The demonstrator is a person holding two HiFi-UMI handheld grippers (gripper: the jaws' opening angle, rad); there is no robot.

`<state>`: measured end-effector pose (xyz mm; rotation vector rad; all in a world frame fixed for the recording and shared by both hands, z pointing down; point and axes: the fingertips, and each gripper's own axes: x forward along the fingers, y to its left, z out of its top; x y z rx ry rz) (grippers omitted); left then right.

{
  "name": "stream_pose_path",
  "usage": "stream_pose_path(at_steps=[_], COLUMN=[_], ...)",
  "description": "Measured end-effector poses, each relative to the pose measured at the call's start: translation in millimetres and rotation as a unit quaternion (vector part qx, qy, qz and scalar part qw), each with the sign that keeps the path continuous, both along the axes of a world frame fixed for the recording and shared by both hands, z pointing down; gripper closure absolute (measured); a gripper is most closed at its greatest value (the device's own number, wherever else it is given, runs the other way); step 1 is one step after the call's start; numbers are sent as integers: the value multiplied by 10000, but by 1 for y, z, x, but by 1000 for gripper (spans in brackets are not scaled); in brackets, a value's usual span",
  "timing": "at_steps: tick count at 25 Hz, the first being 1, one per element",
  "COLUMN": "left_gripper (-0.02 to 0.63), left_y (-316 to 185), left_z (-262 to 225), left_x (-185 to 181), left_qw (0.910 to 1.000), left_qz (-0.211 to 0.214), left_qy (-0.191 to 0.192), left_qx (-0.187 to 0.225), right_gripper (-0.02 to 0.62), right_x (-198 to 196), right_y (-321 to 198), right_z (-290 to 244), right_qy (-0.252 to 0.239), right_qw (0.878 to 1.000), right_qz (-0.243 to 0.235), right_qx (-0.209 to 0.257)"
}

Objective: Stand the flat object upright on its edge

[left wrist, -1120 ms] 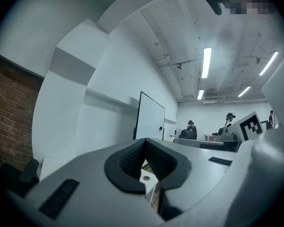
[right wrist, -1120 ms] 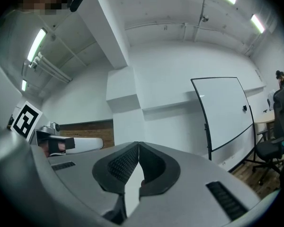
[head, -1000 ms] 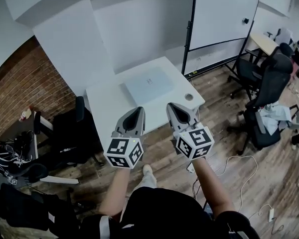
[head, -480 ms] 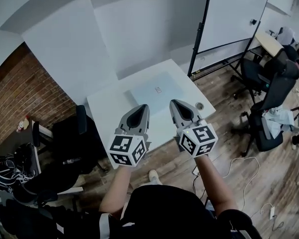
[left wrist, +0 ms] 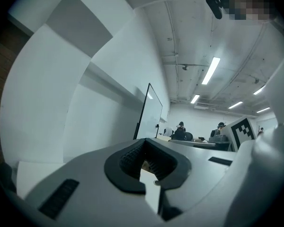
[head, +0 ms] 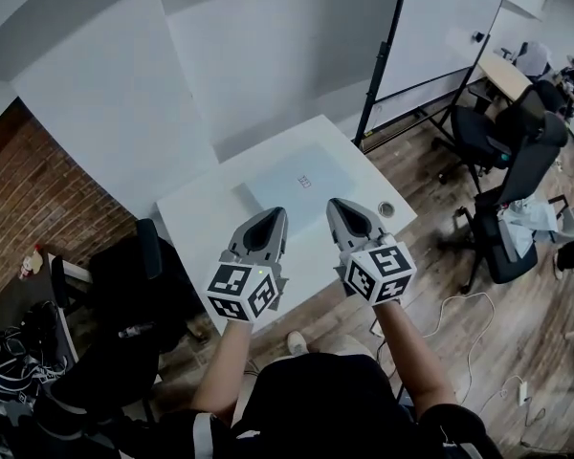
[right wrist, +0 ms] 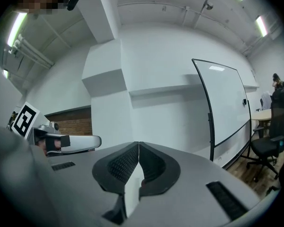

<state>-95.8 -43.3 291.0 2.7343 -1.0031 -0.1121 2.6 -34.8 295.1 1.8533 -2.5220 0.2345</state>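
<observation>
Pressed together on nothing: the left gripper [head: 271, 216] and the right gripper [head: 339, 206]. Held side by side, level, over the near part of the white table [head: 196, 223]. Lying flat mid-table, just beyond both tips and apart from them: a pale slab [head: 299, 180], perhaps a laptop.

The white rectangular bench [head: 196, 223] has a smooth, matt top. The pale blue-grey flat rectangular panel [head: 301, 182] is smooth with a faint sheen. The left tongs [left wrist: 144, 142] and right tongs [right wrist: 138, 144] are matt grey plastic with black ribbed pads [right wrist: 124, 163]. The floor [head: 459, 304] is brown wood plank. The wall section [head: 33, 199] is rough red brick.
</observation>
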Motion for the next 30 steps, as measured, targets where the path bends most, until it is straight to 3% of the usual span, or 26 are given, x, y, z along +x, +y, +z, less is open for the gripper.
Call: stream_pose_path(at_steps=[10, 23, 30], left_gripper=[597, 597, 595], left_y=[-32, -79, -113], left_z=[14, 69, 104], left_x=[-2, 50, 60], left_qw=[9998, 9956, 9935], left_qz=[5, 463, 282], left_qy=[-186, -627, -769], left_qx=[-29, -515, -793], right_gripper=[557, 557, 555], right_x=[3, 43, 62], right_y=[-34, -95, -126], right_z=[13, 57, 88], right_qy=[-118, -360, -430], right_qw=[9999, 9981, 9954], right_qz=[69, -43, -143], right_qx=[-45, -498, -842])
